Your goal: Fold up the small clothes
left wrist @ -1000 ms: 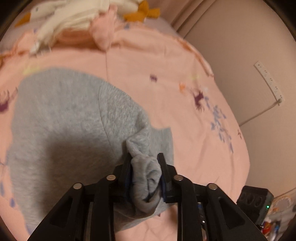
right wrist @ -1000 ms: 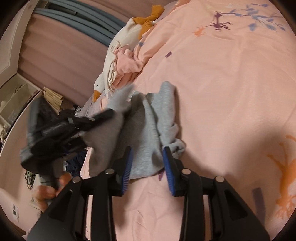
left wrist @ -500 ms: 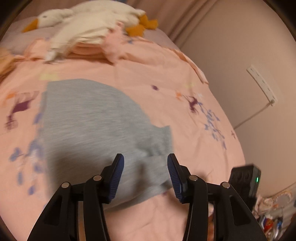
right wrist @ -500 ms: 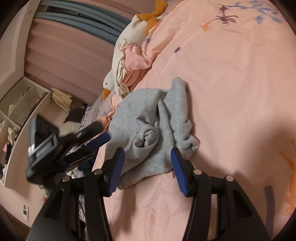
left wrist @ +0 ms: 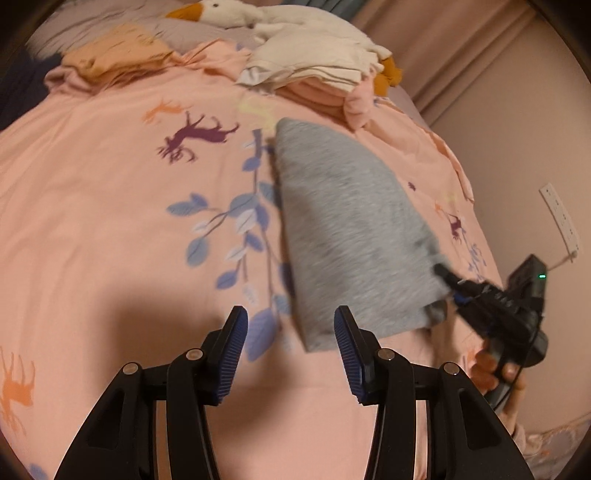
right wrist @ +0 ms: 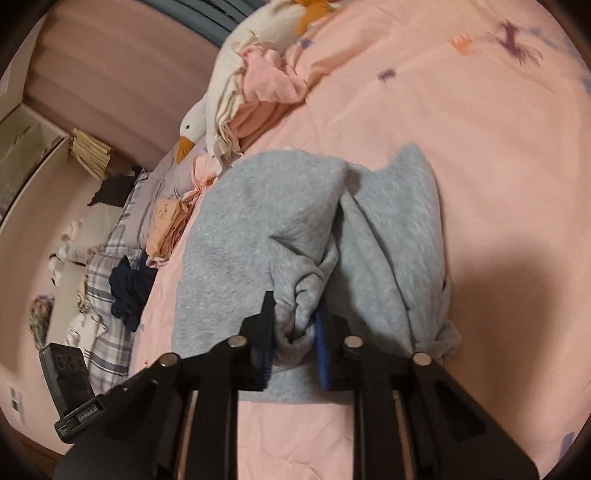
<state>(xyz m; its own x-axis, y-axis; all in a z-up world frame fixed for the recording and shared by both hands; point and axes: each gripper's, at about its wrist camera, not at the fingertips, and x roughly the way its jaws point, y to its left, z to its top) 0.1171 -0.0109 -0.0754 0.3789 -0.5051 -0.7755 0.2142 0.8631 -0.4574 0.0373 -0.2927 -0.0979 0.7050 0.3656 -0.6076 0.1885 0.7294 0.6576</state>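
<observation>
**On the pink bedspread, the grip on the grey garment passes from left to right**

At the centre of the right wrist view, the right gripper (right wrist: 293,334) is clamped on a bunched fold of the grey garment (right wrist: 258,221), its blue pads pressed into the cloth from both sides. A second ago these fingers stood apart just short of the fabric, so this grasp is new.

At the bottom of the left wrist view, the left gripper (left wrist: 290,350) has its fingers wide apart with nothing between them. A second ago it held a wad of the same grey cloth; it has since let go and drawn back, and the garment now sits to the right of centre in its frame, blurred with motion, with its lower right corner pinched by the other gripper.

The garment lies on the pink bedspread (left wrist: 110,221), printed with blue leaves and small animals. A folded pile of clothes (left wrist: 317,70) and a plush goose (left wrist: 229,11) lie in the upper part of the frame.

The handover suggests a fold in progress: the right side likely pulls its edge across while the left is free to take a new hold.
</observation>
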